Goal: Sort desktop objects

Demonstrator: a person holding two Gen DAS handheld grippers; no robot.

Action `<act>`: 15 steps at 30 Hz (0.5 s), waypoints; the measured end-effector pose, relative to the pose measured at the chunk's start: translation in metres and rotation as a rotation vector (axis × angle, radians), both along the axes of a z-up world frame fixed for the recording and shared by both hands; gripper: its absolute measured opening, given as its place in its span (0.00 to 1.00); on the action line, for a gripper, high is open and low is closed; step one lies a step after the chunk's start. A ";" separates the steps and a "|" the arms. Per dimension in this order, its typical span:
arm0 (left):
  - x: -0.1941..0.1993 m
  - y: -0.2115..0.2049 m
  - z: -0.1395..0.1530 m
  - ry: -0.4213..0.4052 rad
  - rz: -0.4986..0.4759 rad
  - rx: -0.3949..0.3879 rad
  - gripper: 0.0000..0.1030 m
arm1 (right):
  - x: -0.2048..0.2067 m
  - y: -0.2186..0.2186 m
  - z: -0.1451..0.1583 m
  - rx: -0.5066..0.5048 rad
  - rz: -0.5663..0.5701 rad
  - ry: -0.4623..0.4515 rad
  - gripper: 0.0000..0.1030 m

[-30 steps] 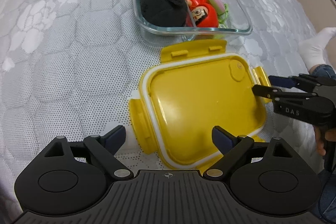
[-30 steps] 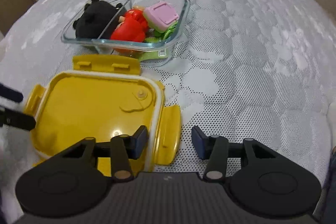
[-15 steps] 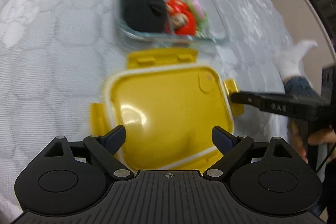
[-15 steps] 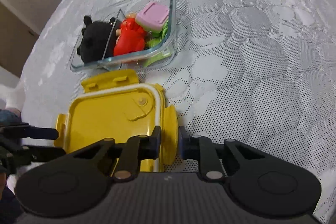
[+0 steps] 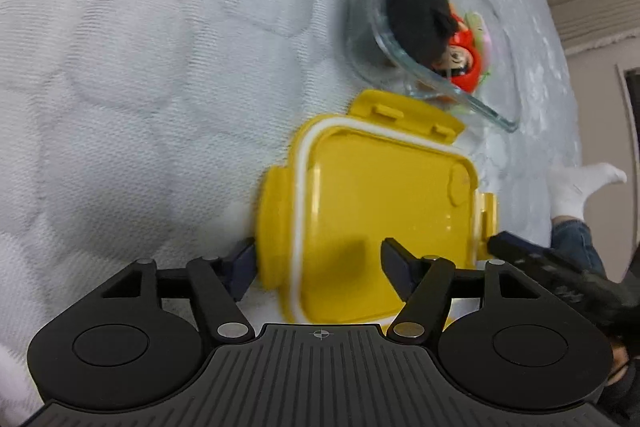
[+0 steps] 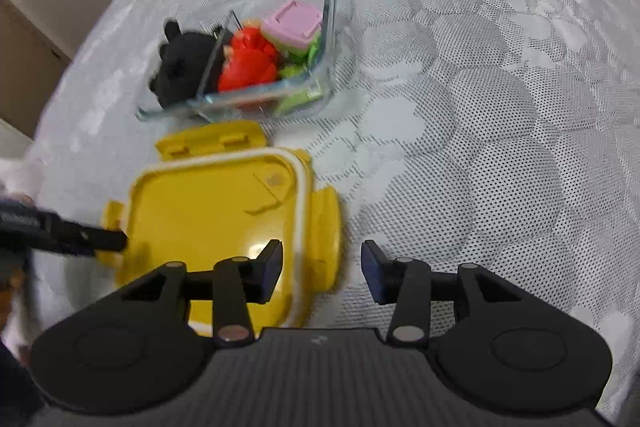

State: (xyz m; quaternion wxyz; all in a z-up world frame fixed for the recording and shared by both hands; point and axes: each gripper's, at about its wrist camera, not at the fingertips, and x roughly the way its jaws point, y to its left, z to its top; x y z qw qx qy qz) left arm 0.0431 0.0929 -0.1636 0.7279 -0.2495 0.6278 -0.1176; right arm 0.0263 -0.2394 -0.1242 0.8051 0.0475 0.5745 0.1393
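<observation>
Left wrist view: our left gripper (image 5: 318, 265) straddles the left flap of the yellow snap-lock lid (image 5: 384, 219), jaws closing on it, pads not yet pressing. We judge the step is gripping the lid to cover the clear glass divided container (image 5: 436, 39), just beyond it. A second ago these jaws stood wider, nearer the lid's middle.

Right wrist view: our right gripper (image 6: 322, 269) brackets the lid's right flap, jaws opening after pinching it half a second ago. Next, both need firm flap holds.
</observation>
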 end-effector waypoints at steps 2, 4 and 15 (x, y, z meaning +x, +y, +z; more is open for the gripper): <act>0.001 -0.003 0.001 -0.007 -0.014 -0.011 0.70 | 0.001 0.003 -0.011 -0.001 0.030 0.021 0.34; -0.001 -0.002 0.006 -0.016 -0.015 -0.028 0.69 | 0.001 0.004 -0.012 0.013 0.032 0.032 0.27; 0.035 0.018 0.040 -0.021 0.050 -0.237 0.70 | 0.038 -0.017 0.041 0.144 -0.071 0.015 0.26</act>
